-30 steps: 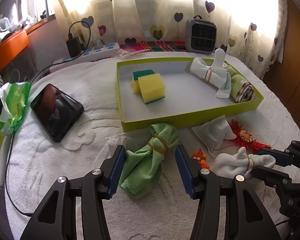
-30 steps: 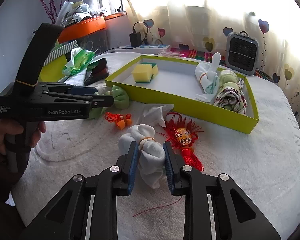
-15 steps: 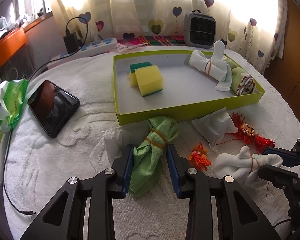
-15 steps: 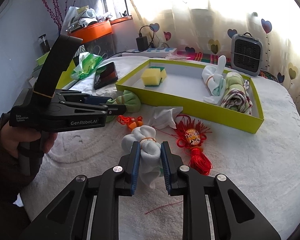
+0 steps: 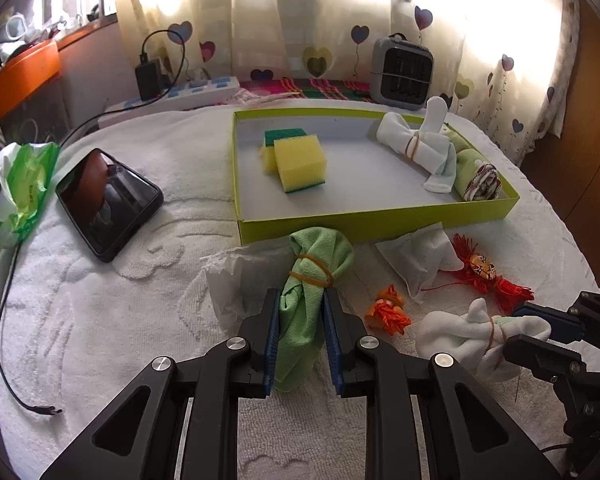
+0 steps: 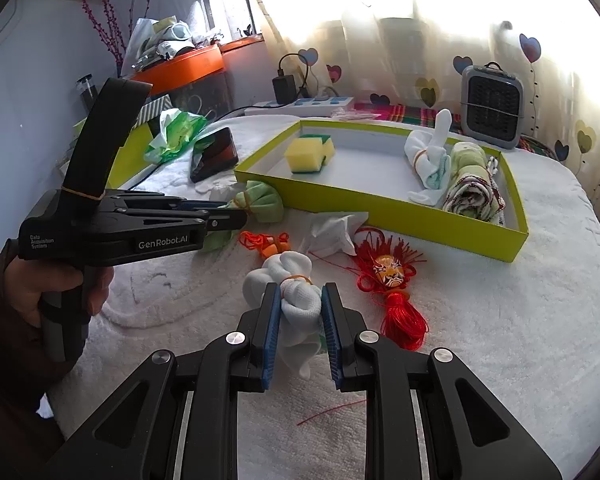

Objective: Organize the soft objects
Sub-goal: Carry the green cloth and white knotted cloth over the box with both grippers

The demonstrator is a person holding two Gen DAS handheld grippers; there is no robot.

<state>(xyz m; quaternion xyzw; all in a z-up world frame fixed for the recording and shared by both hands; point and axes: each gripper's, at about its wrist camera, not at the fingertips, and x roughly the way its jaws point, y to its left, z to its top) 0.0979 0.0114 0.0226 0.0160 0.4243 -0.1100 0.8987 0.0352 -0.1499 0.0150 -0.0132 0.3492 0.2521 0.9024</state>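
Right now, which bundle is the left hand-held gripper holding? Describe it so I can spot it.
Find the yellow-green tray on the white towel. Against its near wall lies a green cloth bundle, with the left hand-held gripper shut on its lower end. It is the only green one outside the tray, tied with an orange rubber band.

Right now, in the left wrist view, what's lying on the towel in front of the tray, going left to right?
Phone → green cloth bundle in the left claw → orange tassel → white sock bundle in the right claw.

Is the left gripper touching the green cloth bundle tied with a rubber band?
Touching: in the left wrist view, the left gripper's blue pads press the green cloth bundle.
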